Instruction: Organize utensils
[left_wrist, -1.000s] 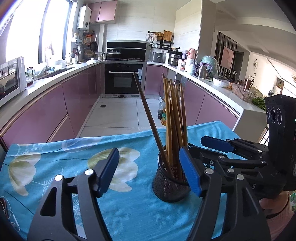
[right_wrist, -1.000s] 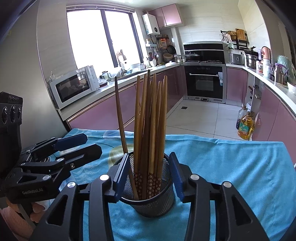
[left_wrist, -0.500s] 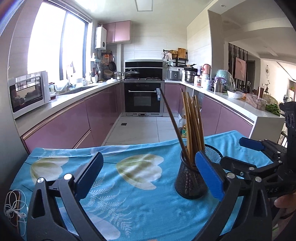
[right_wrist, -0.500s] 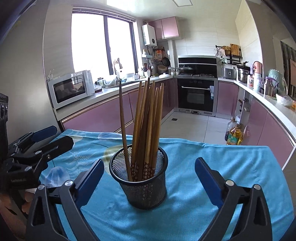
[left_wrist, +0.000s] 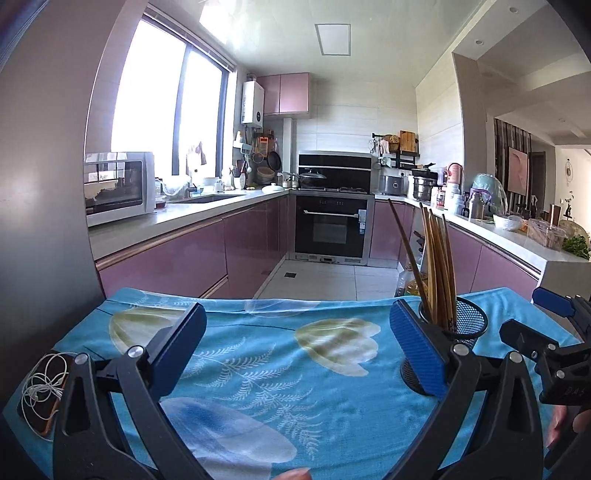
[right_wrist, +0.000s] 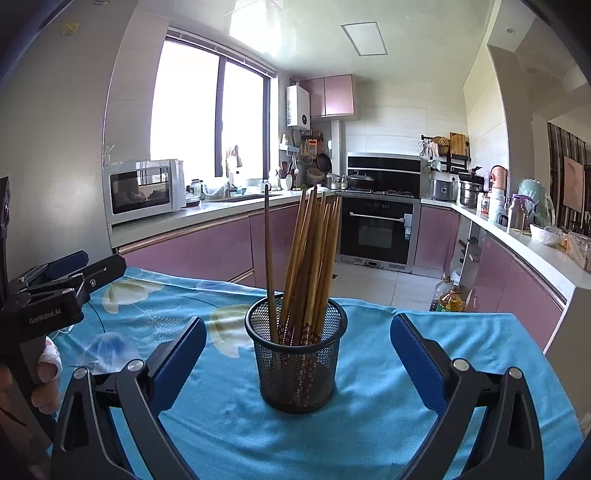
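A black mesh holder (right_wrist: 297, 363) stands upright on the blue flowered tablecloth (right_wrist: 373, 424), with several wooden chopsticks (right_wrist: 312, 266) leaning in it. My right gripper (right_wrist: 297, 365) is open wide, and the holder sits a little ahead of its blue pads without touching them. My left gripper (left_wrist: 297, 349) is open too, with only cloth between its pads. In the left wrist view the holder (left_wrist: 463, 328) and chopsticks (left_wrist: 436, 266) stand just behind the right-hand pad (left_wrist: 415, 349). The right gripper (left_wrist: 543, 325) shows at that view's right edge, the left gripper (right_wrist: 62, 280) at the other view's left edge.
A phone with coiled white earphones (left_wrist: 42, 391) lies at the table's near left corner. Beyond the table's far edge are the tiled floor, purple cabinets, an oven (right_wrist: 378, 230) and oil bottles (right_wrist: 448, 295) on the floor. A person's fingers (right_wrist: 46, 384) hold the left gripper's handle.
Both grippers opened wide and drew back from the holder. The right one let go of the holder, which stays upright. The left one swung left, so the holder moved to its view's right.
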